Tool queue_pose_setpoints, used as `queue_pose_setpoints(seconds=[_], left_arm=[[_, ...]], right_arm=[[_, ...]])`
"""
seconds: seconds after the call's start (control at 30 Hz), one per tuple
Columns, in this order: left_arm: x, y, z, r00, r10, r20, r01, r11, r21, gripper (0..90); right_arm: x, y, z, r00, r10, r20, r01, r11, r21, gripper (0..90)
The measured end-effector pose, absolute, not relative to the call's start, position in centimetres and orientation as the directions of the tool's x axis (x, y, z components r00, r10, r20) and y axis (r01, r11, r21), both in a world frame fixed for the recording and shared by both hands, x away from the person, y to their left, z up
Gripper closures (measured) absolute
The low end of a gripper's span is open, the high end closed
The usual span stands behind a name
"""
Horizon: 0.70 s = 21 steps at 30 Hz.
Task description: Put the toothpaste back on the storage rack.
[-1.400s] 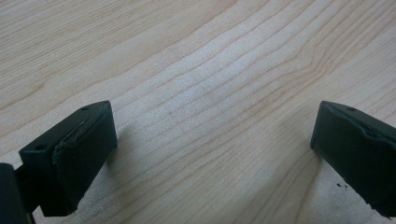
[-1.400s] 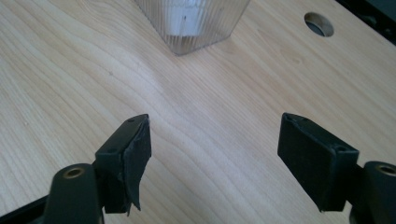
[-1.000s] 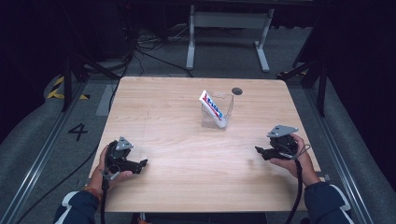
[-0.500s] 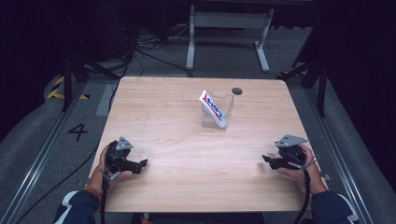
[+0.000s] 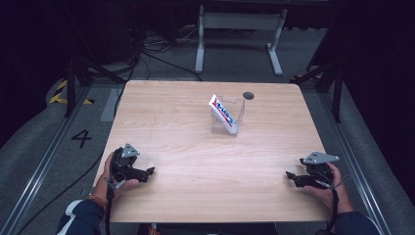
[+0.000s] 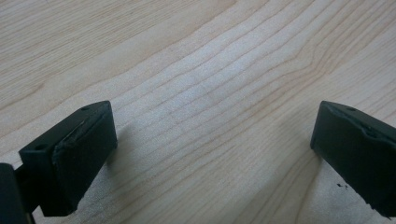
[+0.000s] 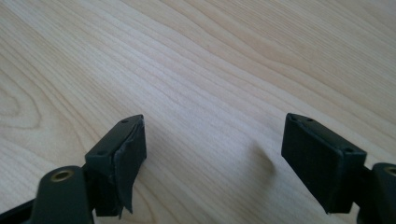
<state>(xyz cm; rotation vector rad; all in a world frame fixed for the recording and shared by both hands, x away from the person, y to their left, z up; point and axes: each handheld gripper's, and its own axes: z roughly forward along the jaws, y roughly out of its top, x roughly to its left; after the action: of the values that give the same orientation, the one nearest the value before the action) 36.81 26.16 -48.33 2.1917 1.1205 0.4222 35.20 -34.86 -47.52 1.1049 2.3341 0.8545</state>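
Note:
A toothpaste tube (image 5: 223,114), white with red and blue print, leans inside a clear plastic cup (image 5: 229,116) at the table's middle back. My left gripper (image 5: 148,172) rests near the front left edge, held in a hand, its jaws wide apart over bare wood (image 6: 210,116). My right gripper (image 5: 289,176) sits low near the front right edge. Its jaws have just been opening and stand apart with only wood (image 7: 210,102) between them. Both grippers are far from the cup.
The wooden table (image 5: 186,147) has a small dark hole (image 5: 248,95) at the back, right of the cup. A metal stand (image 5: 237,22) and cables lie on the floor behind. A rail with a "4" mark (image 5: 80,138) runs along the left.
My right gripper has moved toward the front right corner and sunk closer to the table. The left gripper and the cup with the tube have stayed still.

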Motion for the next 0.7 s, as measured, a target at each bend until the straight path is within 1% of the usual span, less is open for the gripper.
queue_pose_setpoints(seconds=[0.2, 0.3, 0.57, 0.7], left_arm=[[36.8, 26.2, -48.3, 0.586, 0.81, -0.002, 0.607, -0.437, 0.663, 0.8], [36.8, 26.2, -48.3, 0.586, 0.81, -0.002, 0.607, -0.437, 0.664, 0.8], [36.8, 26.2, -48.3, 0.586, 0.81, -0.002, 0.607, -0.438, 0.663, 0.8], [36.8, 26.2, -48.3, 0.586, 0.81, -0.002, 0.607, -0.438, 0.663, 0.8]], right_arm=[[34.4, -36.2, -47.9, -0.57, 0.819, -0.069, 0.551, 0.443, 0.707, 21.0], [33.9, -37.1, -48.2, -0.542, 0.839, -0.039, 0.564, 0.398, 0.724, 20.3], [33.2, -38.2, -48.6, -0.495, 0.869, 0.007, 0.585, 0.327, 0.742, 18.9], [32.8, -38.5, -48.6, -0.471, 0.882, 0.011, 0.595, 0.308, 0.742, 19.1]])
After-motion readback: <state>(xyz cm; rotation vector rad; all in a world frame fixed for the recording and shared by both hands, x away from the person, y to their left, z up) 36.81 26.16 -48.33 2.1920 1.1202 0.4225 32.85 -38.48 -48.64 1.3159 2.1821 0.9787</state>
